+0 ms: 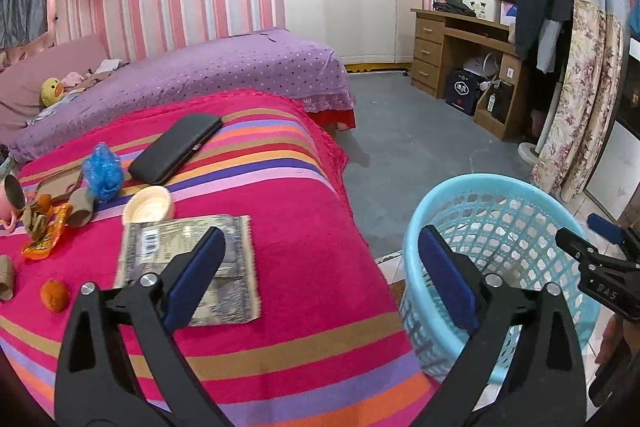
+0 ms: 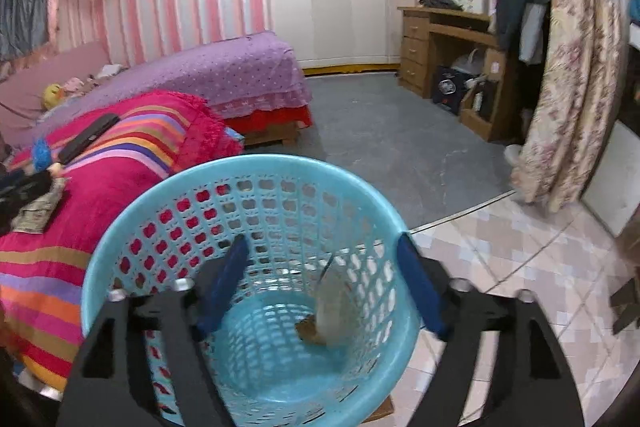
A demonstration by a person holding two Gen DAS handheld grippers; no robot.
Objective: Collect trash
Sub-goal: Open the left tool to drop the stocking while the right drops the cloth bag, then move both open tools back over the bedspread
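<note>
A light blue plastic basket (image 1: 516,211) stands on the floor beside the striped bed (image 1: 280,347). My left gripper (image 1: 320,251) is open and empty, just above a flat silver wrapper (image 1: 236,243) on the bed. Further left lie an orange wrapper (image 1: 46,231), cardboard tubes (image 1: 82,213), an orange peel piece (image 1: 54,294) and a blue mesh ball (image 1: 102,171). My right gripper (image 2: 322,255) is open and empty over the basket (image 2: 132,211), which holds a pale wrapper (image 2: 332,303) and a brown scrap (image 2: 308,333). The right gripper also shows at the right edge of the left wrist view (image 1: 600,259).
A black case (image 1: 176,149) and a cream bowl (image 1: 148,207) lie on the striped bed. A purple bed (image 1: 224,75) stands behind. A wooden desk (image 1: 460,55) and a floral curtain (image 1: 580,99) are at the right. The floor is grey carpet, then tiles.
</note>
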